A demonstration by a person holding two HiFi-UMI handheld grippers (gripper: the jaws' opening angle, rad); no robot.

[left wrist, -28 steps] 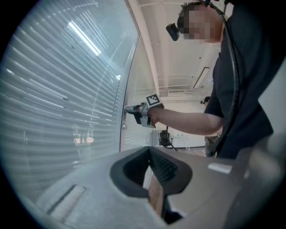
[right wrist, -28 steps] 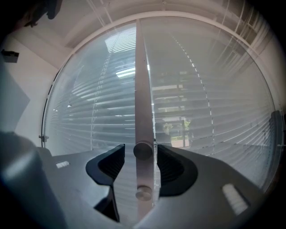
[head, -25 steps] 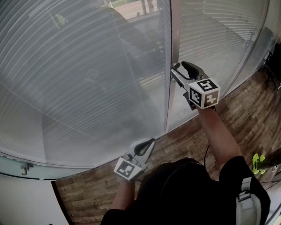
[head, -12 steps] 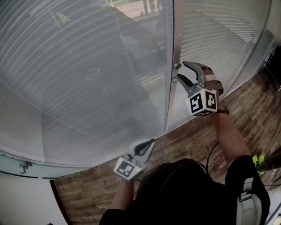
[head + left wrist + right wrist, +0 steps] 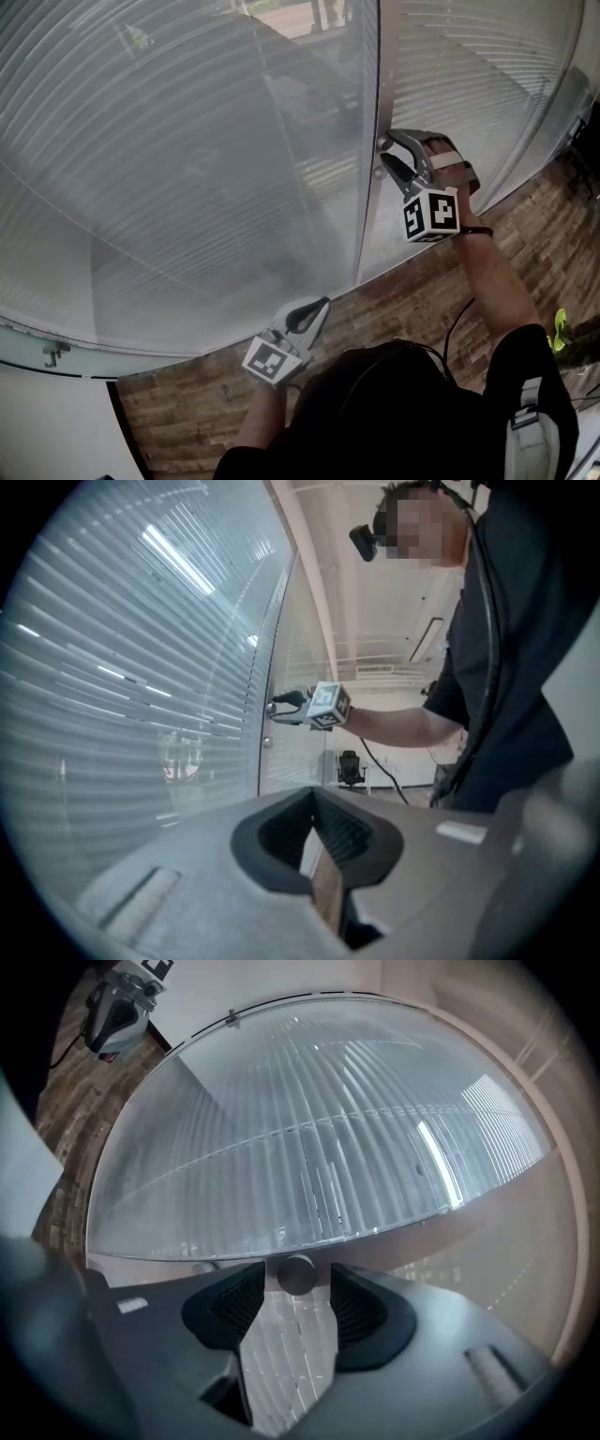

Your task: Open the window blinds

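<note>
We find the window blinds [image 5: 187, 141] lowered behind curved glazing, with slats running across the panes on both sides of a pale upright frame post [image 5: 367, 187]. A small round knob [image 5: 298, 1274] stands out from that post.

The right gripper [image 5: 382, 155] is raised to the post and points almost level. Its jaws are spread and have just been closing. The knob sits between the two ribbed pads [image 5: 234, 1307], and a thin gap shows on each side of it, so we record no firm pinch.

The left gripper [image 5: 324, 304] is held low over the wood-plank floor [image 5: 412, 300], well apart from the knob and just short of the glazing. Its jaw tips are pressed together with nothing between them.
</note>
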